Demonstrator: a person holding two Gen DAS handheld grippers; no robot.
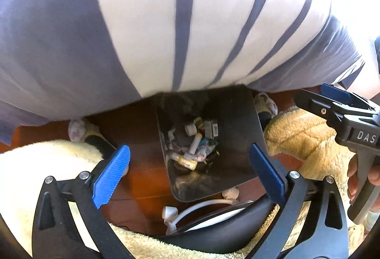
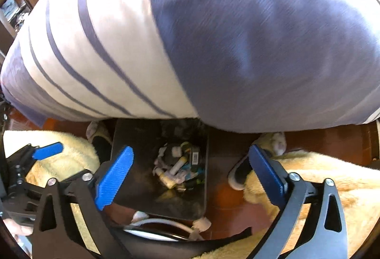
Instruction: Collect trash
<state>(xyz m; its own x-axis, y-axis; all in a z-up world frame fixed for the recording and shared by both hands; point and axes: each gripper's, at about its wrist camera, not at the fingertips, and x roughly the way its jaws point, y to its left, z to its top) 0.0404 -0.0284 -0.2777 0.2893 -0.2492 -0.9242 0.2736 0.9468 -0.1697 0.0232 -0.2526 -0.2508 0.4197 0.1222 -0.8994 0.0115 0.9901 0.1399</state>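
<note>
I hold two grippers over one black trash bin (image 1: 234, 116) that stands on the reddish wood floor (image 1: 140, 164) between my feet. My left gripper (image 1: 190, 178) has its two blue pads spread wide with nothing between them, and the bin's opening shows in the gap. My right gripper (image 2: 192, 178) is likewise spread wide and grips nothing; from its camera the bin (image 2: 133, 138) sits at twelve o'clock of the gap. In the left view the right gripper (image 1: 332, 97) comes in at three o'clock, and on its black body I read the white letters "DAS"; the rest of the word is cut off by the edge of the view.

Inside the bin lies one heap of trash (image 1: 193, 147): small whitish tubes or bottles, one yellowish piece at the heap's six o'clock, a bluish wrapper, crumpled white bits, and a small box with what looks like a barcode label (image 2: 195, 156). I cannot count the pieces exactly, and no print on them is readable.

Two slippers show, one at nine o'clock of the bin (image 1: 77, 132) and one at two o'clock (image 1: 266, 103). A white cable (image 1: 201, 205) curves at the bin's six o'clock, beside a white crumpled wad (image 1: 231, 192). My striped shirt (image 1: 166, 21), white with blue-grey bands, fills the upper half of both views, blurred. Cream fleece trousers (image 1: 301, 133) cover my legs on both sides.
</note>
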